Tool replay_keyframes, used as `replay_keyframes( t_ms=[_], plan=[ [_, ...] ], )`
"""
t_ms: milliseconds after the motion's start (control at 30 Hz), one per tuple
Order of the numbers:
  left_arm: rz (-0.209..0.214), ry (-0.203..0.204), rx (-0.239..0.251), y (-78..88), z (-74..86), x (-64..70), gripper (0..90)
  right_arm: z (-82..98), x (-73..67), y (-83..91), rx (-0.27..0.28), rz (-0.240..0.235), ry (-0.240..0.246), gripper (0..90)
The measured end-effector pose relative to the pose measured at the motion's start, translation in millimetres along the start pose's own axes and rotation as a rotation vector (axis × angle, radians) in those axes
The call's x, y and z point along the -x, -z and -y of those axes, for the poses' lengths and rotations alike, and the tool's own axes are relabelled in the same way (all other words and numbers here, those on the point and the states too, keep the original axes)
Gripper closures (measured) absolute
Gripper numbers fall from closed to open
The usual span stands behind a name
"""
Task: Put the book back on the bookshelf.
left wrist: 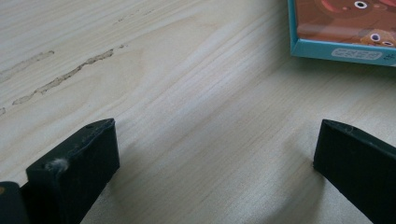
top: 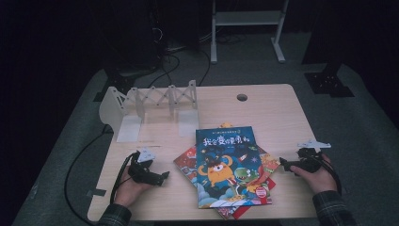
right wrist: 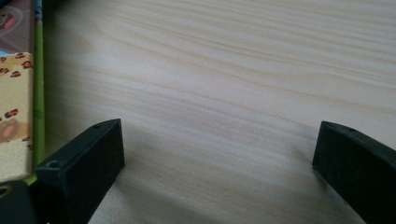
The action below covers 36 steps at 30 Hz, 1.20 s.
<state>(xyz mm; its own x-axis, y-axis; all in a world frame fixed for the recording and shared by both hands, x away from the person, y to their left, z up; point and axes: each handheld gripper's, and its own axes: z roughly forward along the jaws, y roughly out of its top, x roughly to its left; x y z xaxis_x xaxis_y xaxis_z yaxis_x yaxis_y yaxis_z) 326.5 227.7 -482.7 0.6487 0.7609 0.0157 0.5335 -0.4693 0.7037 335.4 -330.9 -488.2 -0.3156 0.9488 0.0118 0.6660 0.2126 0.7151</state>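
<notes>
1. A pale wooden table [top: 277, 117] stands in a dark room, with cables and a white frame on the floor behind it.
2. A white expanding book rack [top: 155, 101] sits at the table's far left, its slots empty, presumably waiting to take books upright.
3. A loose pile of picture books lies flat at the near middle; the top book [top: 230, 165], blue with an orange monster on its cover, covers most of a red book [top: 186, 162] that sticks out to the left, and other edges show at the right and bottom.
4. The left gripper [top: 162, 178] rests on the table beside the pile's left side, held in the person's hand, jaws spread wide with nothing between them (its own view shows bare wood and a book's teal corner [left wrist: 341, 49] ahead).
5. The right gripper [top: 284, 164] lies just beside the pile's right edge, jaws equally parted and empty; a green book edge [right wrist: 38, 84] runs along the left of its view.
6. With one gripper at each side, the pair seem placed for working on the pile.
7. Open table lies between pile and rack, while the pile's bottom corner is near the table's front edge.
</notes>
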Motion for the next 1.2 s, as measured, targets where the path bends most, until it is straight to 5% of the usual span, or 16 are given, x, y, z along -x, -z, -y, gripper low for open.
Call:
replay_keyframes(
  t_ms=[67,367,600,800,1200],
  plan=[
    [0.001,0.004,-0.005,0.2,-0.6,0.1,0.0,-0.5,1.3,1.7,0.013,-0.003,0.001,14.7],
    [0.048,0.022,-0.032,4.6,-7.7,1.2,0.0,-7.8,5.5,7.1,0.035,-0.003,0.008,29.4],
    [0.076,0.015,0.012,14.1,-14.4,0.9,1.7,-19.4,-2.7,21.2,0.061,-0.020,-0.004,43.3],
    [0.112,0.000,0.030,19.8,-20.9,2.9,11.7,-35.8,-16.4,29.5,0.120,-0.108,-0.008,58.8],
    [0.160,-0.008,0.045,19.6,-26.5,10.7,22.7,-55.9,-47.2,8.6,0.117,-0.251,0.003,59.2]
  ],
)
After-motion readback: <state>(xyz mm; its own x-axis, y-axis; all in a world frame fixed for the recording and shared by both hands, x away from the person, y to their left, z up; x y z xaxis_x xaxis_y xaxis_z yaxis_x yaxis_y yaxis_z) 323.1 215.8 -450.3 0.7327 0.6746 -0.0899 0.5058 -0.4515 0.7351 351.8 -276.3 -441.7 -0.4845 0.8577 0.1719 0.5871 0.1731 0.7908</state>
